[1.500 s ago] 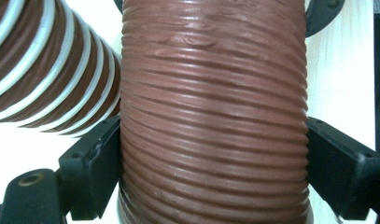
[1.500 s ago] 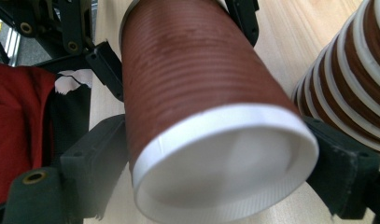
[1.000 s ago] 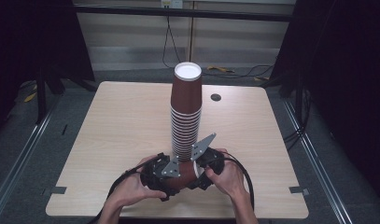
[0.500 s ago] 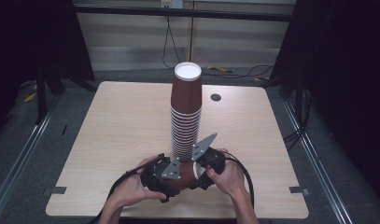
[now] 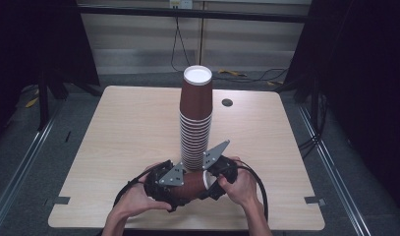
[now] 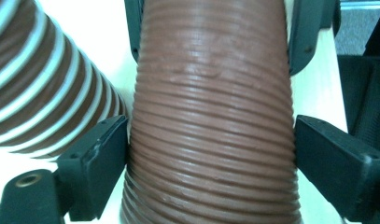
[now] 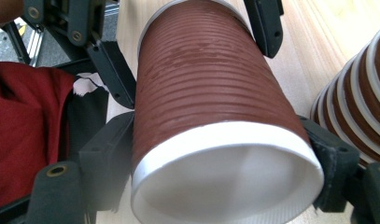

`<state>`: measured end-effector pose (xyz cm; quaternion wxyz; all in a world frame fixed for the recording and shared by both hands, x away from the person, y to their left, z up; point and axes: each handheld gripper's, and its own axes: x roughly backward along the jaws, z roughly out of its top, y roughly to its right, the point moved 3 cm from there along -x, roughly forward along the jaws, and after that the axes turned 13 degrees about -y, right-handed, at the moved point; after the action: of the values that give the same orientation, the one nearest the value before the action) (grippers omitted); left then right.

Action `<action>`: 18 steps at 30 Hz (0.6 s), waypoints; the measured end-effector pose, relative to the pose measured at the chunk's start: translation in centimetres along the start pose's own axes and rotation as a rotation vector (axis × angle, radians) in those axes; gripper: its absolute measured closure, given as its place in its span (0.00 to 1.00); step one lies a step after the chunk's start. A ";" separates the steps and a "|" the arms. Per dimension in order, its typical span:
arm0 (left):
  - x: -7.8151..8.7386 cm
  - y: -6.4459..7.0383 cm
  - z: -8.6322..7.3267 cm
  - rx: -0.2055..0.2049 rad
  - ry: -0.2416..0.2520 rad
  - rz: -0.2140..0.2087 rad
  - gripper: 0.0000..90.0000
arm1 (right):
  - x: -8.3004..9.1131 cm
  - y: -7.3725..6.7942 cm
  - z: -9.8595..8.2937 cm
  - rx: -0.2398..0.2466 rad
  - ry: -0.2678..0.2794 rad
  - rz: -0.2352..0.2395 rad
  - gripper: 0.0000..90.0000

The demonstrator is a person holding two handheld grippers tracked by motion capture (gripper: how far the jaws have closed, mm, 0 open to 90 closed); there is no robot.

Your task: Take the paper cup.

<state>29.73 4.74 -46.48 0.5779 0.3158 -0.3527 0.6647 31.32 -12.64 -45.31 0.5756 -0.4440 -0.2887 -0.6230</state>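
Two hands come up from the bottom of the high view, close together near the front edge of the worktop (image 5: 114, 147). The left hand-held gripper (image 5: 164, 183) and the right hand-held gripper (image 5: 218, 172) point at each other. Both are clamped on one brown paper cup (image 5: 190, 184) that lies on its side between them. In the left gripper view, the black jaws press on the cup's (image 6: 211, 140) narrow end. In the right gripper view, the jaws squeeze it (image 7: 211, 121) just behind its white rim. The cup has thin ridges all around. A tall stack of cups (image 5: 196, 118) stands upright just behind it, in the middle of the frame.
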 end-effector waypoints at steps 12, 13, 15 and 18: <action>1.8 -0.7 -1.3 0.124 0.221 0.066 0.17 | 0.5 0.5 -1.2 -0.081 0.050 -0.043 0.24; 1.8 -0.7 -1.4 0.129 0.233 0.066 0.17 | 0.5 0.5 -1.4 -0.094 0.056 -0.042 0.24; 2.0 -0.7 -1.6 0.137 0.245 0.076 0.17 | 0.5 0.6 -1.7 -0.105 0.087 -0.045 0.24; 2.0 -0.6 -2.0 0.158 0.267 0.083 0.17 | 0.5 0.7 -2.4 -0.133 0.125 -0.053 0.24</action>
<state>30.07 7.55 -45.91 0.5650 0.2540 -0.2321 0.7499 31.54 -15.12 -46.01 0.5450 -0.4337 -0.2222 -0.6823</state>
